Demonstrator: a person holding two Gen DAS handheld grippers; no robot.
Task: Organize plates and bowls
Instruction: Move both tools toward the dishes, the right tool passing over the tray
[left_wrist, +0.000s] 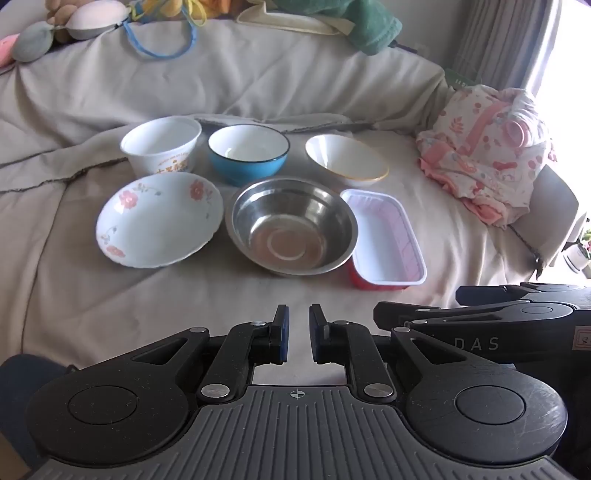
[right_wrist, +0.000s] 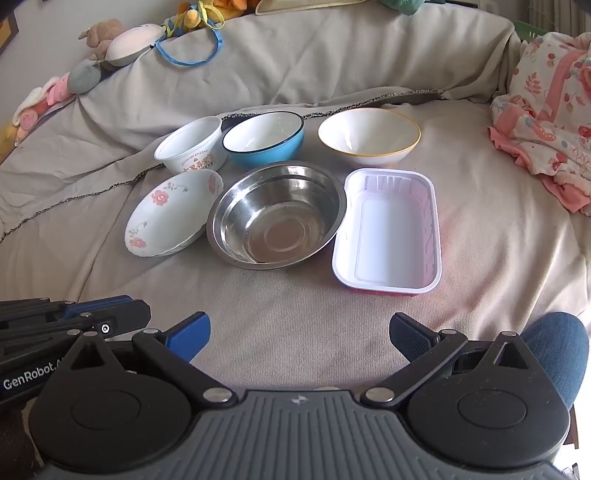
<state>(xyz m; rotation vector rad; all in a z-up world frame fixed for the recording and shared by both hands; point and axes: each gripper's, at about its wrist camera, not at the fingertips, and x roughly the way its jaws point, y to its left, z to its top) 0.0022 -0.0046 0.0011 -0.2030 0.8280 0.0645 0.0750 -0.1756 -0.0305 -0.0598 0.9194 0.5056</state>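
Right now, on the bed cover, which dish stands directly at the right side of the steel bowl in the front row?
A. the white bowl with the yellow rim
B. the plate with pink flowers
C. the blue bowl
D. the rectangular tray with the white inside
D: in the right wrist view the rectangular tray lies just right of the steel bowl, in the same front row.

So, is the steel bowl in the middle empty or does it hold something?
Empty. The steel bowl shows its bare shiny bottom ring in both wrist views, with nothing inside.
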